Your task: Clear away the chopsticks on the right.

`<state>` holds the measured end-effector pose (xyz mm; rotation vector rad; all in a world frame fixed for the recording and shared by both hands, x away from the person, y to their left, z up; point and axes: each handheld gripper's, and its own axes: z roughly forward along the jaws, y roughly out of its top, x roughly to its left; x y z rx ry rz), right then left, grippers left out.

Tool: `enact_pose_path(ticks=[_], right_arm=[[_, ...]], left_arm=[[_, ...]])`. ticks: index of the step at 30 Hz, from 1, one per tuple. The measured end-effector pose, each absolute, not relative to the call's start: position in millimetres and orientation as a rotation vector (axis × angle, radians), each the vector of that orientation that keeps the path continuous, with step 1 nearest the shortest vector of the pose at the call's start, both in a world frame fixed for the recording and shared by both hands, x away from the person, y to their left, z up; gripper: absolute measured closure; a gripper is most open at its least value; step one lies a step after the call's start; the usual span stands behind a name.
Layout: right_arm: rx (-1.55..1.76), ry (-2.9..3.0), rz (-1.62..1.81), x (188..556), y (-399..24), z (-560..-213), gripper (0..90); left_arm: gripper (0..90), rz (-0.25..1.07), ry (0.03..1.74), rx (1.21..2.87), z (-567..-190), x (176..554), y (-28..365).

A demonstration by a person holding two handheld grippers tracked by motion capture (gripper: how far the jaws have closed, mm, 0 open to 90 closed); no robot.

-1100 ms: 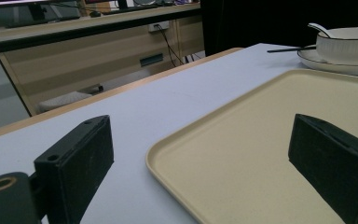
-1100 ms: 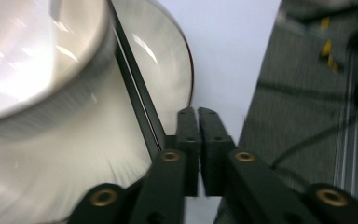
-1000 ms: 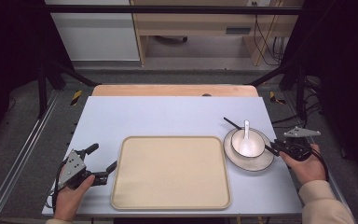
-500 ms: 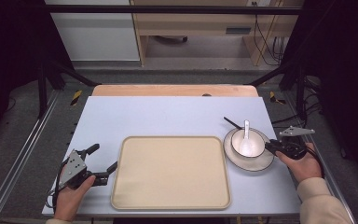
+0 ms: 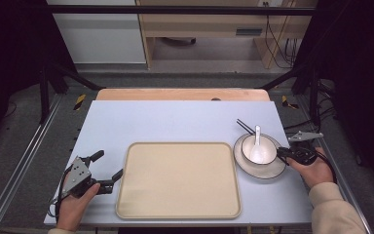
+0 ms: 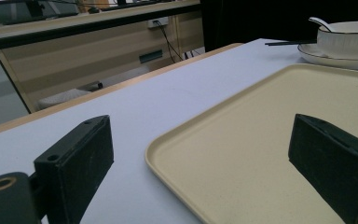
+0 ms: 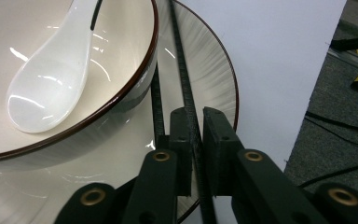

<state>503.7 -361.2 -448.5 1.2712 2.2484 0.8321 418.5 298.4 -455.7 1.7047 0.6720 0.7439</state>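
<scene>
Right gripper view: right gripper (image 7: pixel 195 140) jaws clenched on one chopstick (image 7: pixel 179 65) lying on the plate (image 7: pixel 209 70) beside the bowl (image 7: pixel 121 79), desk's 3 o'clock. Lift level, probably. Left gripper (image 5: pixel 108 171) released by the tray (image 5: pixel 175 214).

We see a white bowl (image 5: pixel 259 148) holding a spoon (image 5: pixel 257 144) on a plate (image 5: pixel 260 168) near the table's right edge. Black chopsticks (image 5: pixel 245 127) cross the plate. A beige tray (image 5: pixel 177 180) lies along the near edge.
</scene>
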Motion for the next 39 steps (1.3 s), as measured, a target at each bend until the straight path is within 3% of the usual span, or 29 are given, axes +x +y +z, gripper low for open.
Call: enact_pose_path(ticks=[9,18,26,39], right_arm=[[1.264,2.183,0.875,496,-359,-444,86.0],[1.306,1.871,0.985,465,-354,-427,85.9],[1.144,1.794,0.965,412,-305,-409,85.9],[1.018,2.024,1.034,384,-214,-415,85.9]], left_arm=[[6.5,0.749,0.671,1.703,-455,418,299],[6.4,0.753,0.678,1.702,-455,418,300],[6.5,0.755,0.692,1.690,-455,418,302],[6.5,0.760,0.691,1.691,-455,416,304]])
